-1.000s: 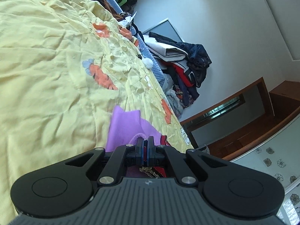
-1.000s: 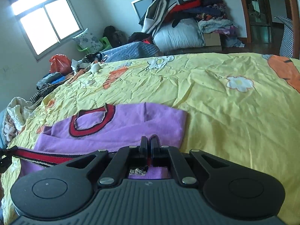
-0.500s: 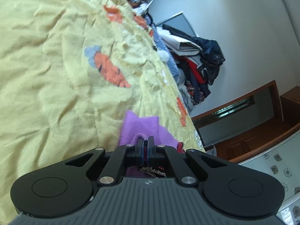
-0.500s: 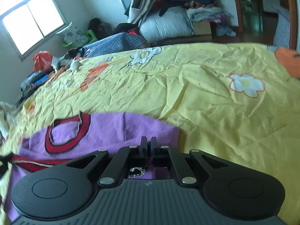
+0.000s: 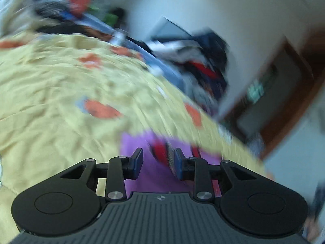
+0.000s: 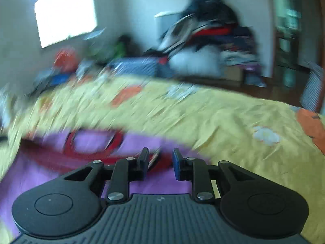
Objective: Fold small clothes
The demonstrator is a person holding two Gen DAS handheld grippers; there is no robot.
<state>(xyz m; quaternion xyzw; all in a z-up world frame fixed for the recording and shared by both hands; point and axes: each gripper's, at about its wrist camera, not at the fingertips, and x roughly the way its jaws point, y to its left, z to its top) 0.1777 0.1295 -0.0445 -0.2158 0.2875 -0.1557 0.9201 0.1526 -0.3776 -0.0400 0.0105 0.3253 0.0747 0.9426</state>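
Both wrist views look low across the yellow bedspread (image 5: 50,85), sharing it.

Daylight pours through a bright window (image 6: 65,14) onto pale walls, a yellow-sheeted bed (image 6: 213,118) and heaped clothes (image 6: 209,40).

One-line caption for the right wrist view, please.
Right gripper, jaws just opened and apart, above a purple garment with red trim on a yellow sheet; motion-blurred.

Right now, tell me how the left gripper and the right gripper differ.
The left gripper stands a little wider than the right gripper. The left gripper sits over the purple garment's edge; the right gripper sits near its red-trimmed neckline. Shared: both jaws have just been opening, pads clear of the cloth, above the yellow bedsheet.
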